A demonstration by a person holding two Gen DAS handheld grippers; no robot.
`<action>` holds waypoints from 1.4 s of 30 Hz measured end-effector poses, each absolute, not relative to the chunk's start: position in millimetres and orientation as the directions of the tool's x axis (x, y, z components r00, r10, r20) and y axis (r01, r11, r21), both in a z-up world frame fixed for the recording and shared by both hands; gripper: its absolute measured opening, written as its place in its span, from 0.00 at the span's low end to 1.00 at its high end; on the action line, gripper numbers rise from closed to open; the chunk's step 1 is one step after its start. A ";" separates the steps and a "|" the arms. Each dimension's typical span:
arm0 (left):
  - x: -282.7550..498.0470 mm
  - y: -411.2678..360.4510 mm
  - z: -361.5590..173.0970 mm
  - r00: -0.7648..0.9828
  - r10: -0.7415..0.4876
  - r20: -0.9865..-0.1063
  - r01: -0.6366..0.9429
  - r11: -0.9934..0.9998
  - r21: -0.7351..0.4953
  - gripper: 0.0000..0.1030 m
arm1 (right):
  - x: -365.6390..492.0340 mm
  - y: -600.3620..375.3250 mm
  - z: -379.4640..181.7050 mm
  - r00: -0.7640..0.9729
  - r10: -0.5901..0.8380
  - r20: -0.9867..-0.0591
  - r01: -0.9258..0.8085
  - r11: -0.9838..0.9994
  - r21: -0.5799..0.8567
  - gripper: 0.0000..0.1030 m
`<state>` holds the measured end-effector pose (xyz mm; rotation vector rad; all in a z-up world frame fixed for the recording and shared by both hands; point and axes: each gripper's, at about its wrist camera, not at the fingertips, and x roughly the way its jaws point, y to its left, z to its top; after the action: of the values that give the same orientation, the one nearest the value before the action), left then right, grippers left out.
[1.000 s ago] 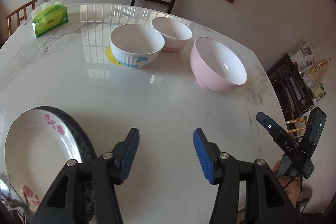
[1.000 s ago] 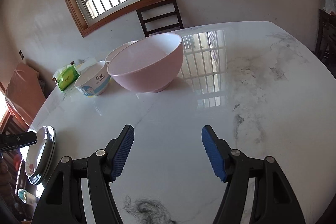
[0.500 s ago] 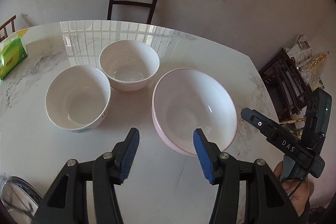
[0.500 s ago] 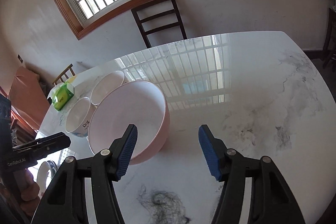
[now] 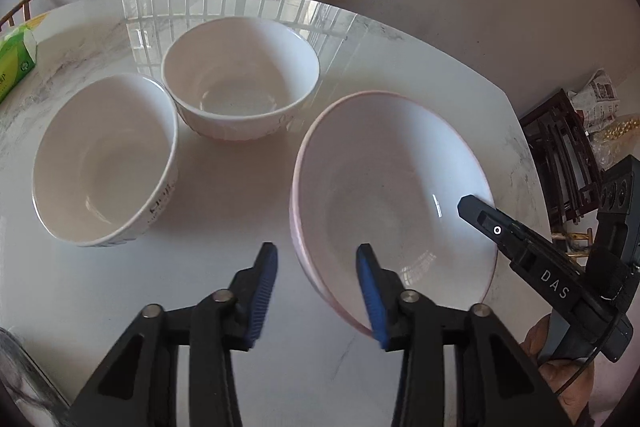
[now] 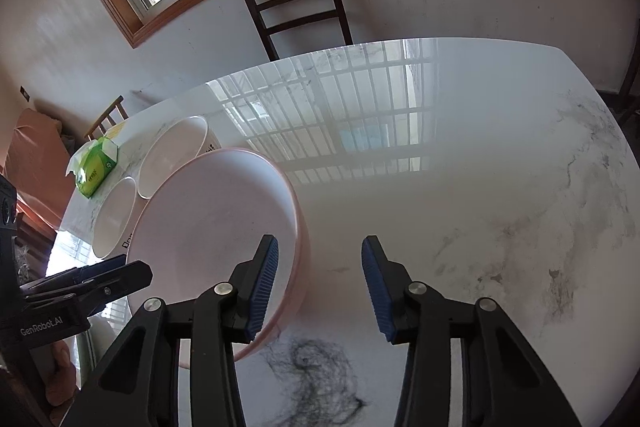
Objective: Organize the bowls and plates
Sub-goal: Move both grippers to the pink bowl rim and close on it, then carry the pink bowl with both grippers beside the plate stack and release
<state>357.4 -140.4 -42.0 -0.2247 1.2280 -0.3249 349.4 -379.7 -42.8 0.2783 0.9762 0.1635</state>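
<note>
Three bowls on table [image 5: 120,307], large bowl [image 5: 396,203] right of printed bowl [image 5: 102,163], ribbed bowl [image 5: 240,79] behind

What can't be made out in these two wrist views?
- Pink bowl, left view: near rim hidden behind the left tongs.
- Printed bowl, right view: lettering cut off by the pink bowl.
- Plate, left view: blurred, cut by the edge.
</note>
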 end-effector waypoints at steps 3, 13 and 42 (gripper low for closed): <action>355.8 -138.8 -46.5 0.300 -0.329 -0.896 0.079 0.944 -0.320 0.18 | 352.2 -379.6 -51.6 0.524 0.331 -0.785 -0.033 0.929 0.369 0.14; 281.0 -115.3 -22.2 0.350 -0.250 -0.903 0.102 0.968 -0.229 0.14 | 303.3 -363.3 -34.9 0.530 0.363 -0.766 -0.087 0.922 0.377 0.14; 107.6 -6.5 -23.1 0.340 -0.194 -0.920 0.052 0.981 -0.188 0.15 | 119.6 -253.3 -44.1 0.398 0.488 -0.777 -0.196 0.873 0.447 0.16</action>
<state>107.6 -6.5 -23.1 -0.1329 1.2140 -0.1612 119.6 -253.3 -44.1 0.3053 1.0798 0.4412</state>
